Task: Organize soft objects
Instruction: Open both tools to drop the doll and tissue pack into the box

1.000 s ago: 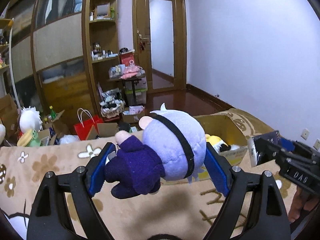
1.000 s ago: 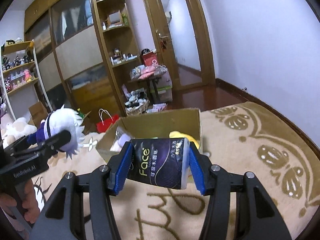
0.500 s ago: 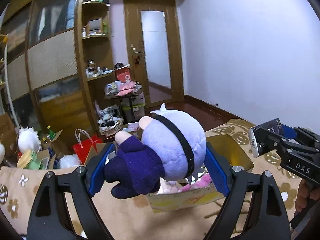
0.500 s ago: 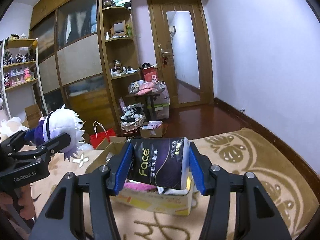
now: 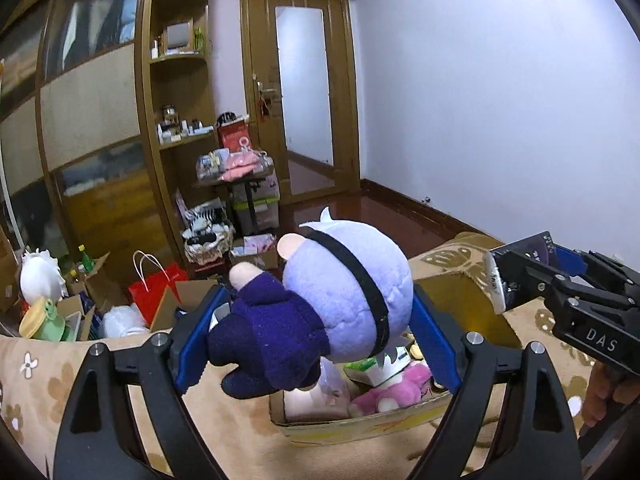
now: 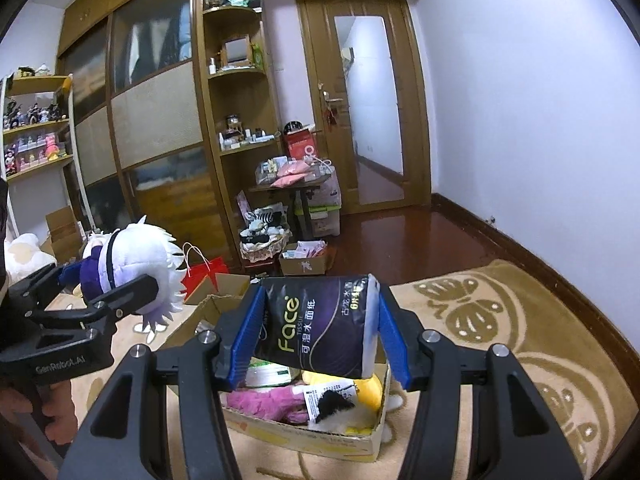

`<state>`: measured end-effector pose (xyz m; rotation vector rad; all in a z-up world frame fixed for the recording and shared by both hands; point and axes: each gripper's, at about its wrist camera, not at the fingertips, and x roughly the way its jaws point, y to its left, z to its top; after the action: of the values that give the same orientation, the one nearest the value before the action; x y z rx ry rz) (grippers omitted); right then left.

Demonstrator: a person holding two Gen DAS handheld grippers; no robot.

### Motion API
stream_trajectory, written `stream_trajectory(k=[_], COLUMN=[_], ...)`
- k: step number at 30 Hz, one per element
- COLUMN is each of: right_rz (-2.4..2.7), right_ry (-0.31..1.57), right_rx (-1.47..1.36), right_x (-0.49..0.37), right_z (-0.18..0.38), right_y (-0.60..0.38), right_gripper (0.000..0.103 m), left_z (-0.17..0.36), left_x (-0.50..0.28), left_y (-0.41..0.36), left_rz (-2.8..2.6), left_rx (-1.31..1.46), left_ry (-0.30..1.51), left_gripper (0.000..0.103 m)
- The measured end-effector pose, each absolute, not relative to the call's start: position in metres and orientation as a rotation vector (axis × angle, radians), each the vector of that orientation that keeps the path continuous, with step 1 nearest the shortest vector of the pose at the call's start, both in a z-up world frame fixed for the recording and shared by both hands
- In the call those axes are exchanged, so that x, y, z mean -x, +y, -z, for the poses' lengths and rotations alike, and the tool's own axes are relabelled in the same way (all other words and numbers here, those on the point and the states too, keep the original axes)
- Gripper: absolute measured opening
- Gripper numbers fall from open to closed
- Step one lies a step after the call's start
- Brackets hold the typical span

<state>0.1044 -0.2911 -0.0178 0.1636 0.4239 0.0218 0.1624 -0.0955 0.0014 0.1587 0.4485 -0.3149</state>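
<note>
The plush doll (image 5: 336, 304) is light and squashy, so it gives under pressure and can slump or slip if pinched only by a limb; the broad, round head is the sound place to hold it. That is where the left gripper (image 5: 312, 340) has it: the blue pads (image 5: 432, 348) stand wide apart and press the head on one side and the purple body on the other, the doll lying sideways between them, its head toward 2 o'clock. The tissue pack (image 6: 320, 324) is soft too, but its plastic wrap is slick and the stack inside keeps some shape; a squeeze across its short sides suits it. The right gripper (image 6: 320, 336) holds it that way at a middling width, the pack filling the gap between the pads.

Both things hang above the open cardboard box (image 6: 304, 436), which sits on the patterned bed cover (image 6: 520, 344) and already contains a pink plush (image 6: 264, 400) and a yellow toy (image 6: 368, 392). In the right wrist view the box lies just below the pack, at 6 o'clock; in the left wrist view it sits at 5 o'clock under the doll. Each should drop in without harm.
</note>
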Motion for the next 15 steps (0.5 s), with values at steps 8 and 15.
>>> stream_trajectory(k=[8,15], right_rz=[-0.048,-0.103], right_ry=[0.522,0.619], right_rx=[-0.189,-0.212], right_x=[-0.129,-0.139], right_z=[0.049,0.079], right_y=[-0.290,-0.287], right_gripper=[0.059,0.061], left_z=[0.024,0.039], left_x=[-0.181,-0.189], left_y=[-0.099,-0.098], left_rz=[0.326,0.343], left_rx=[-0.169,-0.173], left_ry=[0.531,0.593], left_gripper=[0.088,0.092])
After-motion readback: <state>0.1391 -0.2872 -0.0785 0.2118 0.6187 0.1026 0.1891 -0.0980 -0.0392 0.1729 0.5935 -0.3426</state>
